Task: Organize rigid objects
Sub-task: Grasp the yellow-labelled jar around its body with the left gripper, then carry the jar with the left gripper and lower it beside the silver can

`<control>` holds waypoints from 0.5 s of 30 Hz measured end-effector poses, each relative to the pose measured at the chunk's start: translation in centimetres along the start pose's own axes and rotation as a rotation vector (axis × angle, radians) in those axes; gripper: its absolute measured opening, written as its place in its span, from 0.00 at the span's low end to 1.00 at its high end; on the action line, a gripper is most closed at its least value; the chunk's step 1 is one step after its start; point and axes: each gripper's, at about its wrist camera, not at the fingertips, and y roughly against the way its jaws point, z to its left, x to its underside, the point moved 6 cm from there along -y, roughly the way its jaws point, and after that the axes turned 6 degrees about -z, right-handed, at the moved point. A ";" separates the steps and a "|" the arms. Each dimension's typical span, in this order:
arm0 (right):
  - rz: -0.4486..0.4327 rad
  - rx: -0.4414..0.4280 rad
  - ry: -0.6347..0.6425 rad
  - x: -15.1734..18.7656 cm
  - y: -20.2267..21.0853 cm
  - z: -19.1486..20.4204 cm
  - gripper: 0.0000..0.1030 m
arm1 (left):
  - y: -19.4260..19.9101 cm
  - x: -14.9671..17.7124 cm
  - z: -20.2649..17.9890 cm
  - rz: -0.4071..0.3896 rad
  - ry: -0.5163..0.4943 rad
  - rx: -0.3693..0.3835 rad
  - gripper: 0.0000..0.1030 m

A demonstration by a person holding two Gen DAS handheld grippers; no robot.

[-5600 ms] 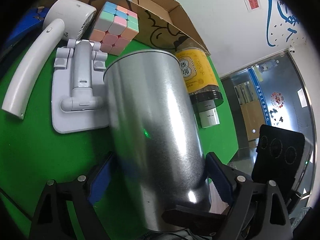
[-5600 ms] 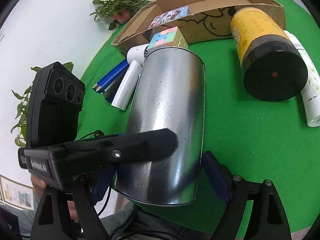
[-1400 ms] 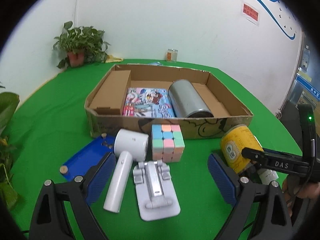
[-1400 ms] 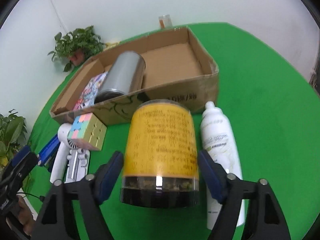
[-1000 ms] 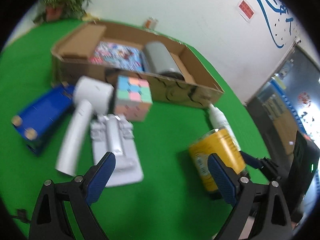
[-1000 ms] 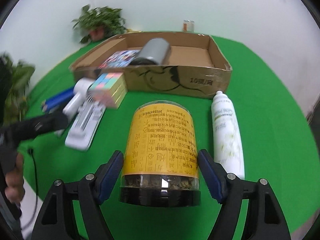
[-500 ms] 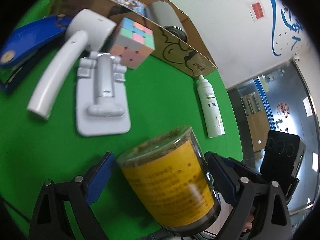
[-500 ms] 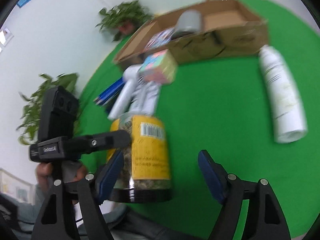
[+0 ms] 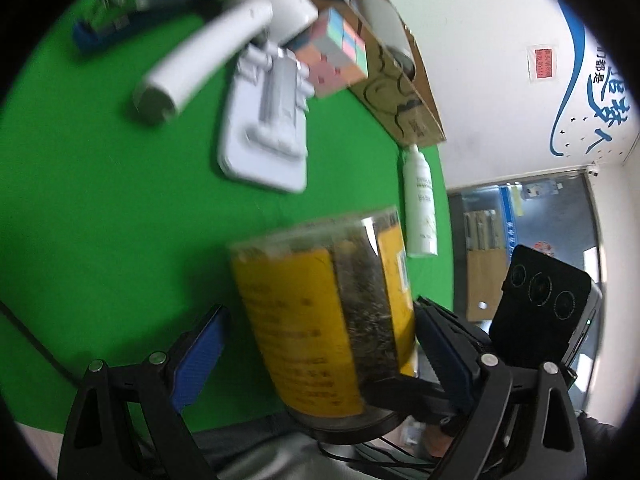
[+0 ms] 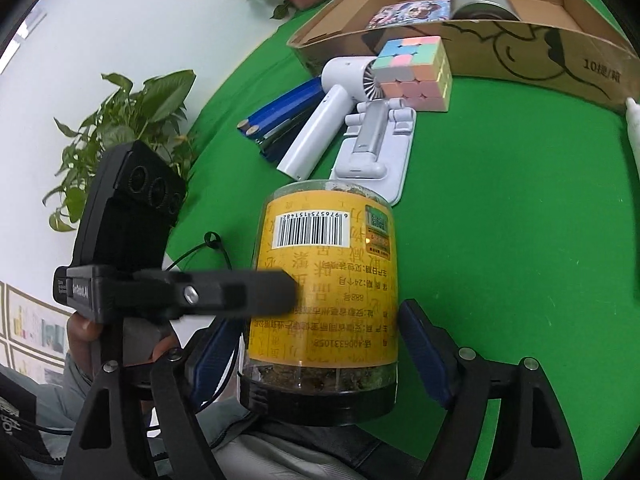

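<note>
A clear jar with a yellow label and black lid [image 10: 326, 300] is held off the green table between both grippers; it also shows in the left wrist view [image 9: 320, 320]. My right gripper [image 10: 320, 352] has its blue pads against the jar's lower sides. My left gripper [image 9: 320, 352] straddles the jar from the other side, right pad touching, left pad apart. One left finger [image 10: 224, 292] crosses the jar's front in the right wrist view. A cardboard box [image 10: 540, 40] holds a silver can [image 10: 480, 0] and a picture book [image 10: 412, 12].
On the table lie a pastel cube [image 10: 414, 74], a white handheld fan [image 10: 324, 120], a white folding stand [image 10: 376, 152], blue pens [image 10: 280, 116] and a white spray bottle [image 9: 418, 204]. Potted plants [image 10: 120, 128] stand at the left edge.
The jar was lifted from the table near the box and brought close, turned upright in the right gripper. The left gripper closed in around it from the opposite side.
</note>
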 end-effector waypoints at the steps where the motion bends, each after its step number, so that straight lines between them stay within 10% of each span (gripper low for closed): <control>1: 0.001 0.006 0.014 0.0 -0.1 0.2 0.76 | -0.4 0.2 -0.2 0.014 -0.001 0.007 0.88; 15: -0.049 0.063 0.008 0.1 0.8 -0.1 0.78 | -1.4 -0.6 -4.3 -0.038 -0.156 -0.106 0.83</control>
